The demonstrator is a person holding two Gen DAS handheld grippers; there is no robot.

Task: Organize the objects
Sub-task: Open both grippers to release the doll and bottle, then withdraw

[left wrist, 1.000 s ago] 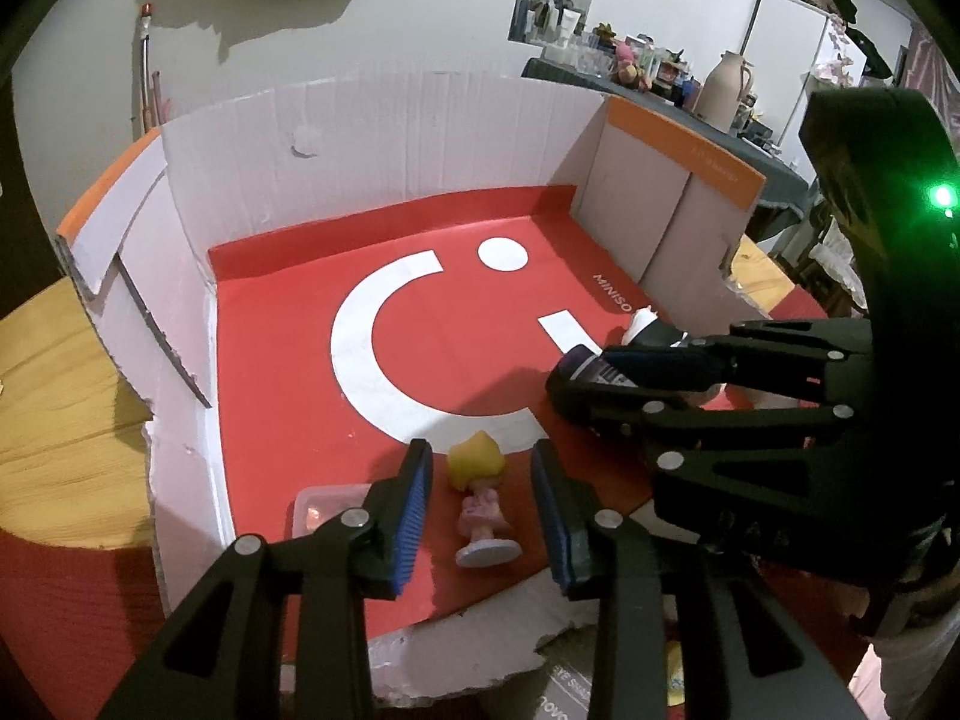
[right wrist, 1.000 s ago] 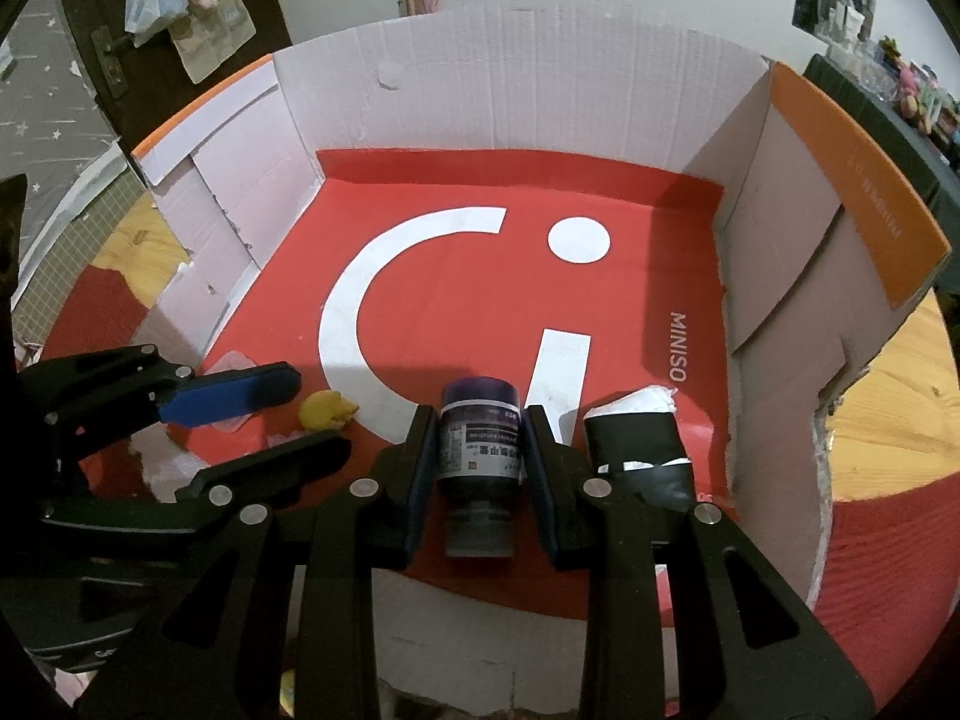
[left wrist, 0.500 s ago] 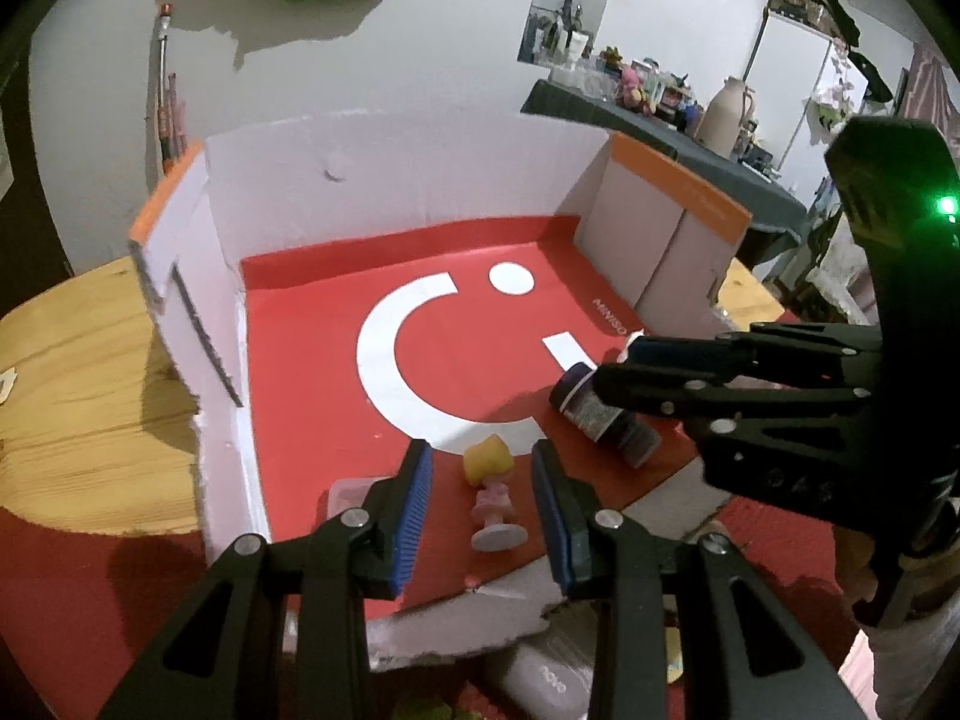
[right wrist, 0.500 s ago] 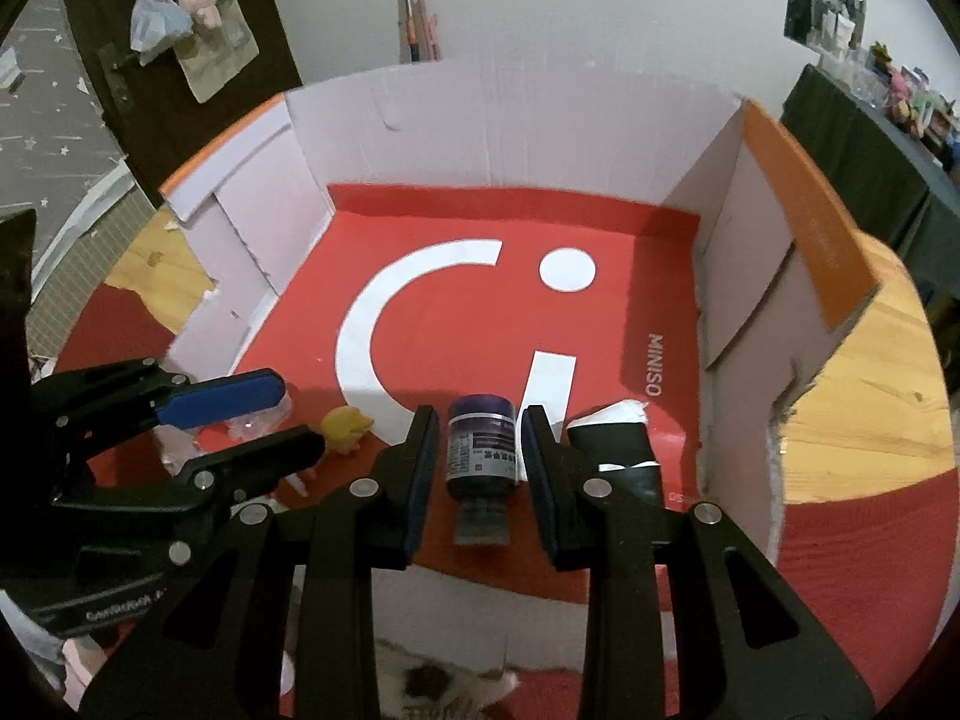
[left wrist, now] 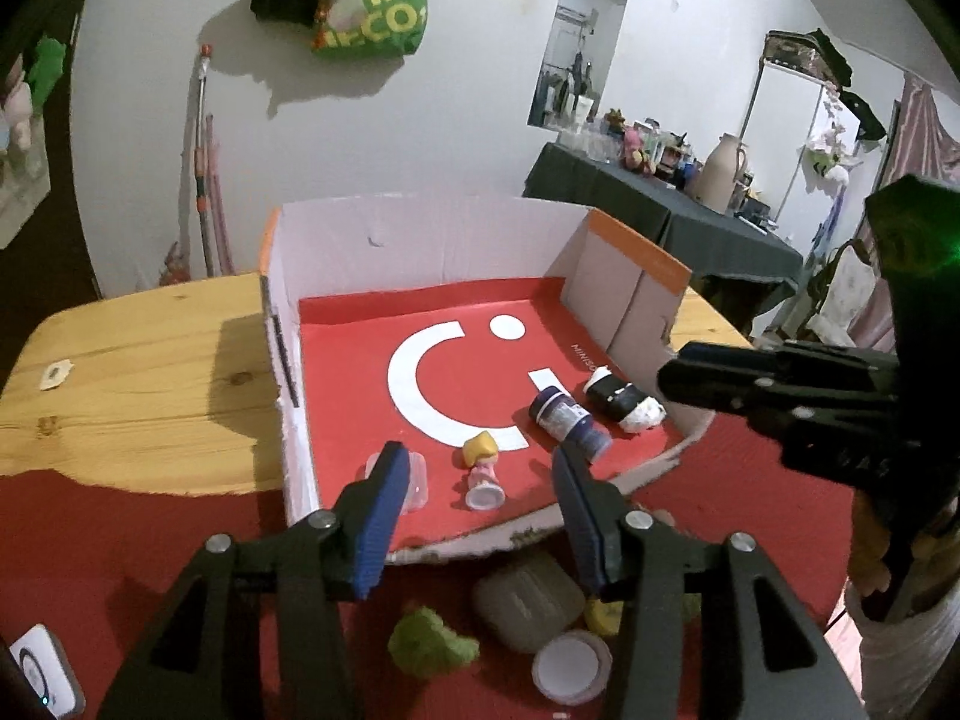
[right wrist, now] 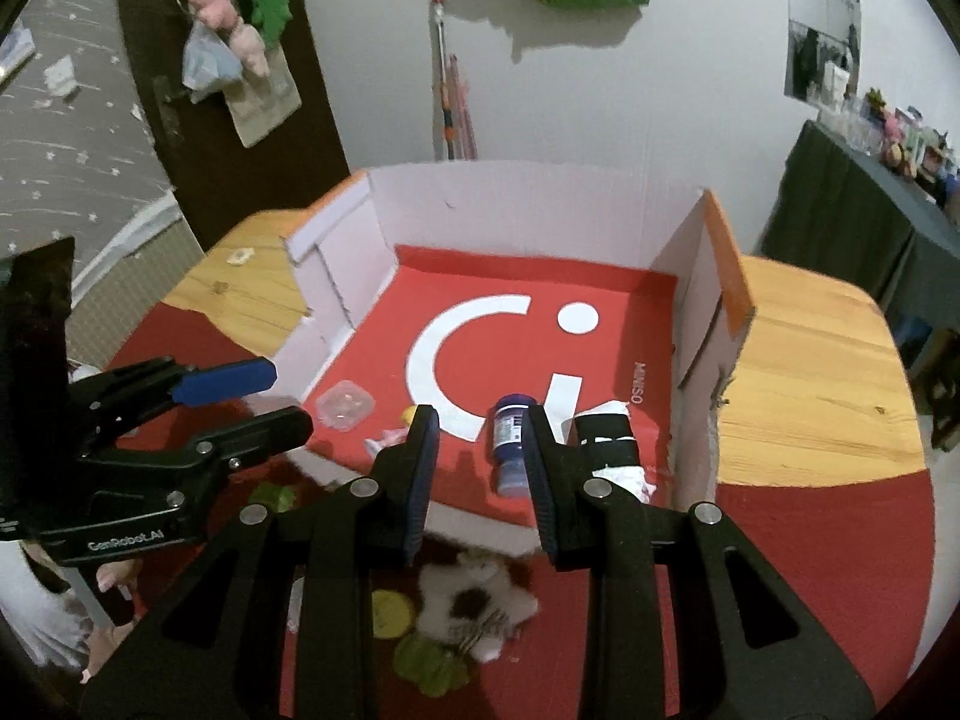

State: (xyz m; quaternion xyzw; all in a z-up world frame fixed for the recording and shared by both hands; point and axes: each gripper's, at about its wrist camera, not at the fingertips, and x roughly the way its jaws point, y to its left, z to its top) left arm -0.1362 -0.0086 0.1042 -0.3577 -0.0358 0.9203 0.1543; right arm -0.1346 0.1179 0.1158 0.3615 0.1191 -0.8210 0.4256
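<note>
With both grippers' fingers released and empty, the left gripper (left wrist: 477, 525) could topple the small figurine (left wrist: 482, 473) on its next reach into the box (left wrist: 420, 252).

Dim indoor light is falling from above and in front, leaving both views dusky and slightly grainy. The green bag (left wrist: 372, 0) is throwing a hard shadow down the white wall (left wrist: 456, 138), and the cardboard box (left wrist: 420, 234) is shading the wooden tabletop (left wrist: 150, 372) beside it. Fisheye lenses are bending straight edges outward, with black vignettes closing every corner. The plush toy (right wrist: 474, 600) is smearing with blur, and a green lamp (left wrist: 951, 246) is glaring at the right edge
</note>
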